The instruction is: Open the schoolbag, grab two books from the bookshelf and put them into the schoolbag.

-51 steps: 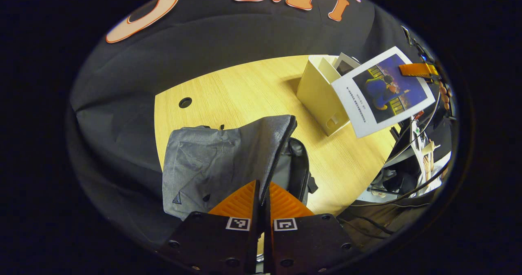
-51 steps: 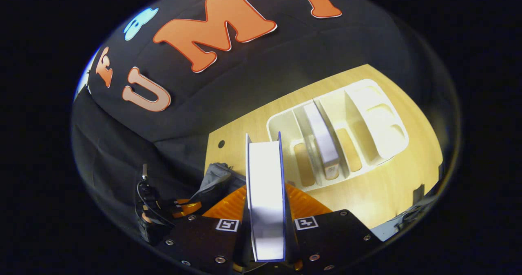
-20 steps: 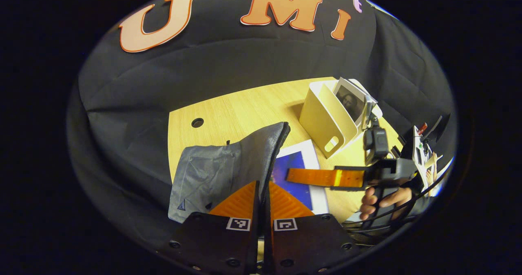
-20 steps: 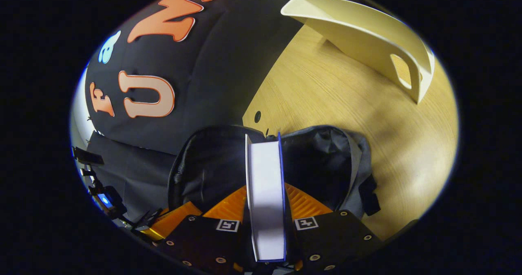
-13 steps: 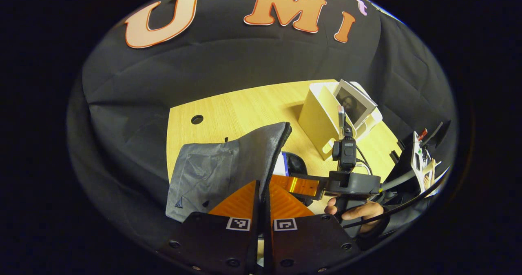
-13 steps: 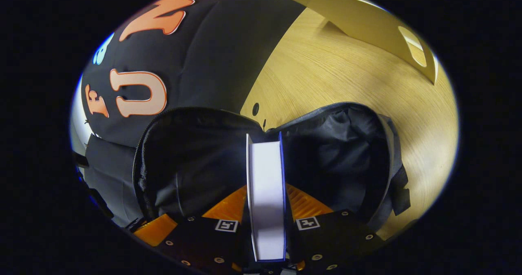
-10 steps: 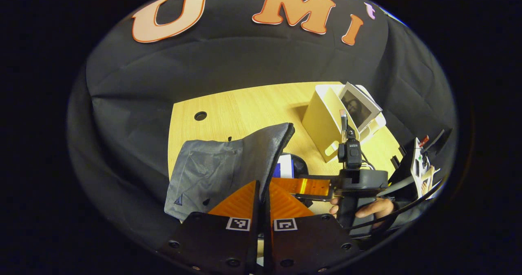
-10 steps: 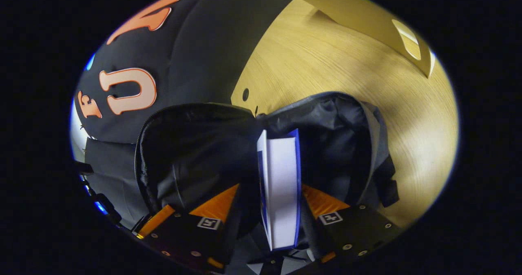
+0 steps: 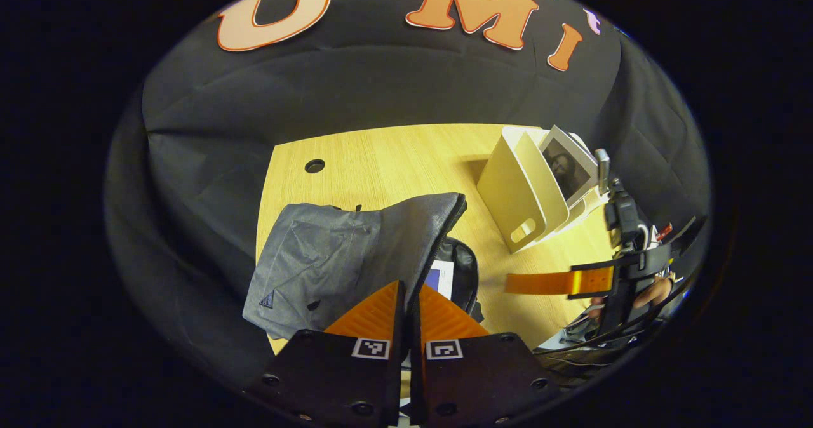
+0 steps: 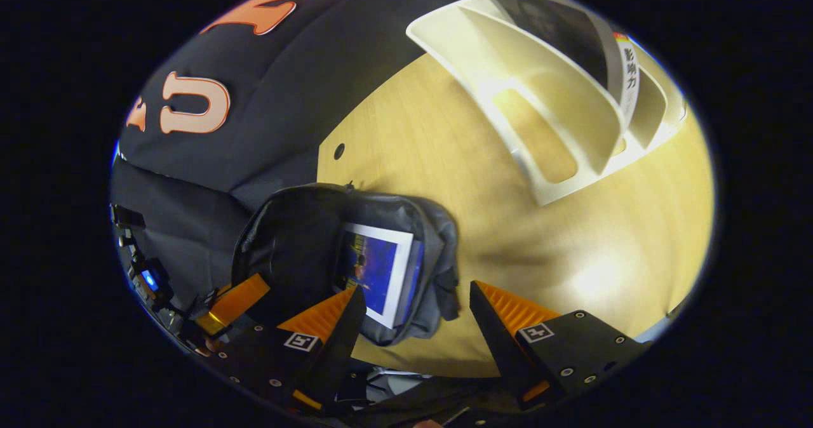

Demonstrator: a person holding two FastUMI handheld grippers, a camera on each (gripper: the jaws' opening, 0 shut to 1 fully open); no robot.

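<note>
My left gripper [image 9: 406, 286] is shut on the zipper edge of the grey schoolbag's flap [image 9: 336, 256] and holds it lifted, so the bag stands open. Inside the schoolbag [image 10: 438, 237] lies a book with a blue cover [image 10: 376, 270]; a corner of that book [image 9: 438, 277] peeks out beside the flap. My right gripper [image 10: 414, 286] hangs open above the bag's mouth, nothing between its fingers; it also appears as an orange finger [image 9: 540, 283] right of the bag. The cream bookshelf [image 9: 521, 187] holds a second book with a dark portrait cover [image 9: 567, 169].
The bookshelf [image 10: 540, 98] stands on the wooden table [image 10: 603, 237] at the far right, its near slots vacant. A cable hole [image 9: 314, 166] marks the table's back left. A hand [image 9: 651, 293] holds the right gripper near the table's right edge.
The right gripper carried the blue book into the open bag, opened and let it go, then drew back to the right. The left gripper kept holding the flap up.
</note>
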